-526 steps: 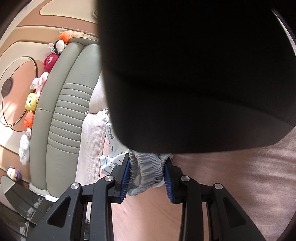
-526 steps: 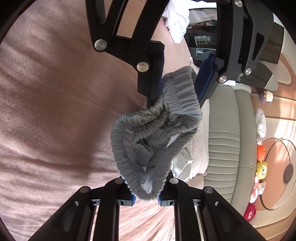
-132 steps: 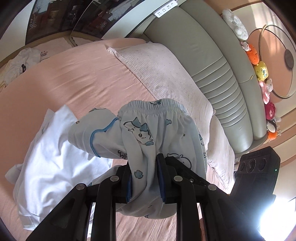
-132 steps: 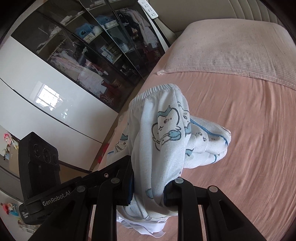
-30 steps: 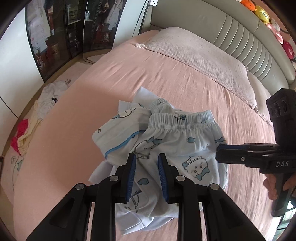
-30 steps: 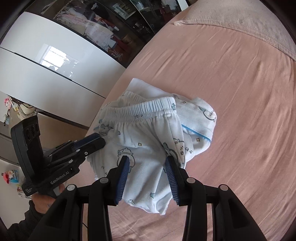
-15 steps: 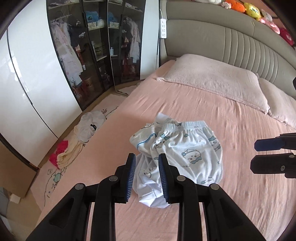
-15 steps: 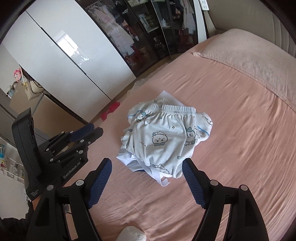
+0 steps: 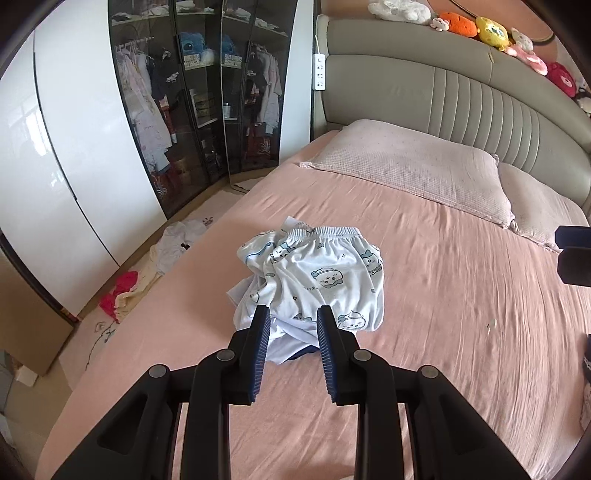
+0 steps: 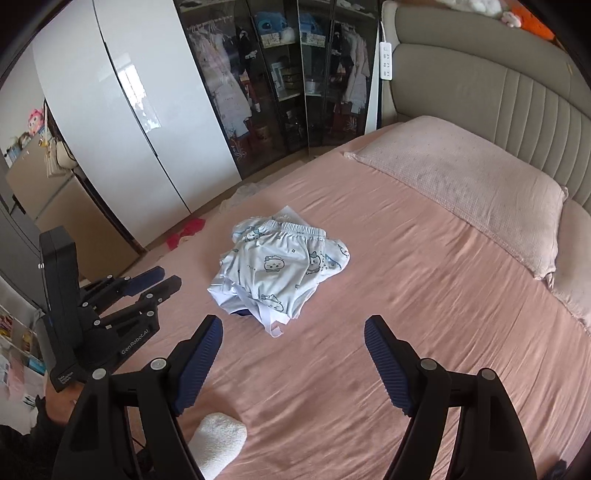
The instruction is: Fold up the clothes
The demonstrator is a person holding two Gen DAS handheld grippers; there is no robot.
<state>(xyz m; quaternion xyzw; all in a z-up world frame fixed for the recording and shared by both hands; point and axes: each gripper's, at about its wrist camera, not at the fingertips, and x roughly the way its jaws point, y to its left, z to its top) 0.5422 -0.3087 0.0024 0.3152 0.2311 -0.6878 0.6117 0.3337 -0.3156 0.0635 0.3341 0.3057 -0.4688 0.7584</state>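
Both claws are empty: left claw (image 9: 290, 334) narrowly open, right claw (image 10: 293, 341) wide open, the white cartoon-print cotton shorts (image 10: 275, 271) ahead on the pink bed (image 10: 424, 295).

Bed (image 9: 424, 295): clothes pile (image 9: 314, 273) lying on it, toward its wardrobe side. Pillow (image 9: 406, 170) on the bed behind the pile, against the headboard (image 9: 443, 96). Plush toys (image 9: 491, 26) in a row atop the headboard. Wardrobe (image 9: 192, 92) left of the bed. Garments (image 9: 147, 273) on the floor between wardrobe and bed. Left gripper (image 9: 291, 343) and right gripper (image 10: 293, 354) above the bed, before the pile, apart from it.
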